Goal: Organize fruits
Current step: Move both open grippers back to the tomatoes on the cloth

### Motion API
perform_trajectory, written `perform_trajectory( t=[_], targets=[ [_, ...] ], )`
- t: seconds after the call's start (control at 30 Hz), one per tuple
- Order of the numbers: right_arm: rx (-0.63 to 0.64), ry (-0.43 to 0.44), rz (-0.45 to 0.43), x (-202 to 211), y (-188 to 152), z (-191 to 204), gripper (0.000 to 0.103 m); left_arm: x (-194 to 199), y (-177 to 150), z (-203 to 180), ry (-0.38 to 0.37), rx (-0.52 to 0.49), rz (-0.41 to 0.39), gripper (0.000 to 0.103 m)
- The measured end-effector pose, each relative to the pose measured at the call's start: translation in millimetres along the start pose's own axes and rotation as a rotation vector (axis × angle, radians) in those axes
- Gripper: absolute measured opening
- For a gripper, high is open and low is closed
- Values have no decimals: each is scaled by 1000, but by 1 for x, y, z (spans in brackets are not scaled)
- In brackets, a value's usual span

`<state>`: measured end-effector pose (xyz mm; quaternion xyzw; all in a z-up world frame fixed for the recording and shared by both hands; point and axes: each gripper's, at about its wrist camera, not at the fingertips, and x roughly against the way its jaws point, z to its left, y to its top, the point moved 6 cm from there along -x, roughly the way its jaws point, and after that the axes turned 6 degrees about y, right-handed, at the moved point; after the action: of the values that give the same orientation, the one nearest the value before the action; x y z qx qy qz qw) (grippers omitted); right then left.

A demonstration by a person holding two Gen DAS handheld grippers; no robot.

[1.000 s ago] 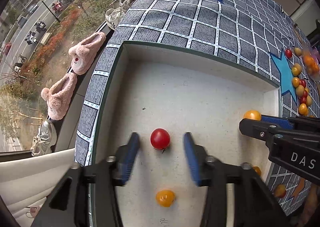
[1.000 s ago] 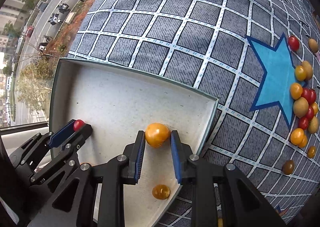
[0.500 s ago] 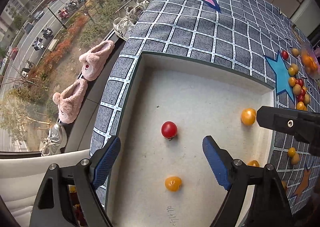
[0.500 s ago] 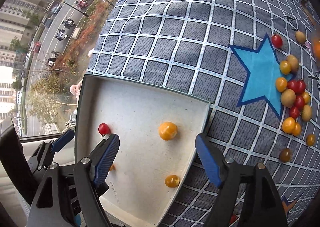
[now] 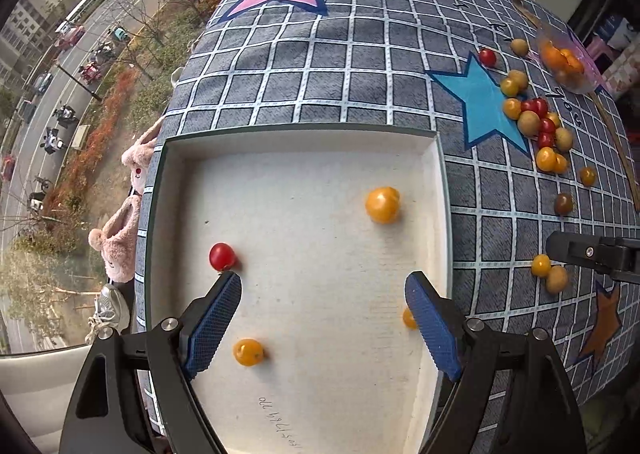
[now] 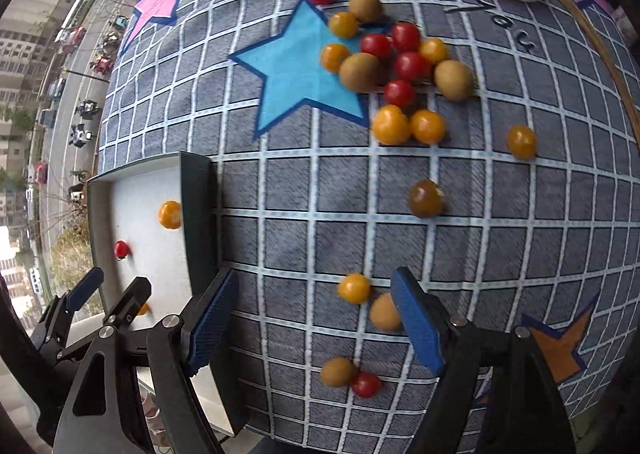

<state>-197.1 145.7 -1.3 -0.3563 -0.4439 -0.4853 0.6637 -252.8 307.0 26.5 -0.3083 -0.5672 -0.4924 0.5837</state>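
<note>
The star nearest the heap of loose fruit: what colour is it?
Light blue star with a dark blue border, clearest from the right wrist.

Checked cloth [image 6: 304, 190] carries white tray [image 5: 443, 190]; loose fruits [image 6: 394, 66].

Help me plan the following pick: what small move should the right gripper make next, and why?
Probably ease the right gripper forward and down over the yellow tomato on the tablecloth: its jaws are open and empty, and that fruit sits just ahead between them.
</note>
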Motion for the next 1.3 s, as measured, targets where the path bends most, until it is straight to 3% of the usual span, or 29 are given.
perform_trajectory(
  t=[0.33,0.77,1.03,1.23,1.3],
  targets=[
    [-151,-66,-23,13,-10,-84,81,16,17,-77,-85,-121,-28,85],
    [-99,-83,-112,31,54,-106,81,7,36,-167,-157,-231,-26,85],
    [-5,-88,-93,19,84,-107,66,-6,45,-199,-155,-256,-22,85],
    [30,-83,-83,5,89,-100,55,-21,48,-213,-149,-250,-10,85],
    [59,-100,-82,4,93,-104,44,-25,48,-217,-147,-251,-5,85]
  ],
)
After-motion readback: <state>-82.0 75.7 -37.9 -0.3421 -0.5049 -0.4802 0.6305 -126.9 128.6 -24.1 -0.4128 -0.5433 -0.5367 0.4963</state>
